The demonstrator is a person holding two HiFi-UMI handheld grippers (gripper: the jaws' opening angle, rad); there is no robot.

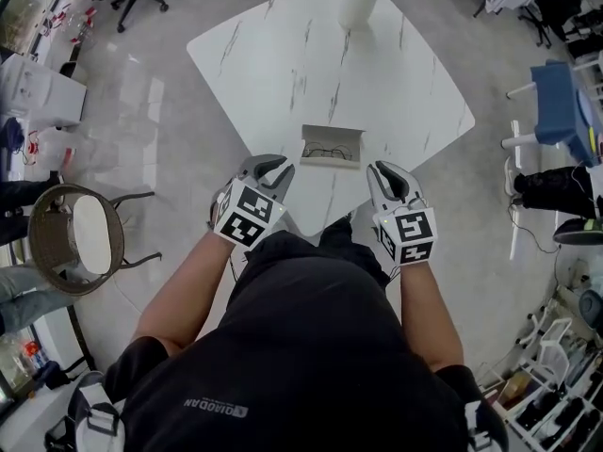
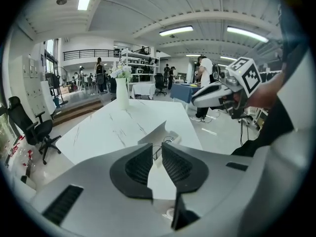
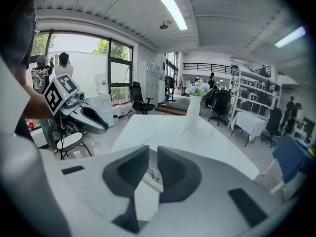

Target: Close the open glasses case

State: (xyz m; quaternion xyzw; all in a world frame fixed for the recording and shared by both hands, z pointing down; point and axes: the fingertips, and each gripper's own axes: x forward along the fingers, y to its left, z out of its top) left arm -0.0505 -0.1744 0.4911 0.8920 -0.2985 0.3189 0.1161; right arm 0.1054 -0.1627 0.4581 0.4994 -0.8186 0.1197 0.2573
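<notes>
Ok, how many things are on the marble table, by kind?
open glasses case: 1
thin-framed glasses inside it: 1
white vase with flowers: 1
Total: 3

The case is a small rectangular box, grey outside and pale along its near wall. It is open, with the lid raised above the flat base. Thin, dark-framed glasses lie inside. The case rests on the white, grey-veined desk, close to the edge nearest the person, its long side running left to right.
</notes>
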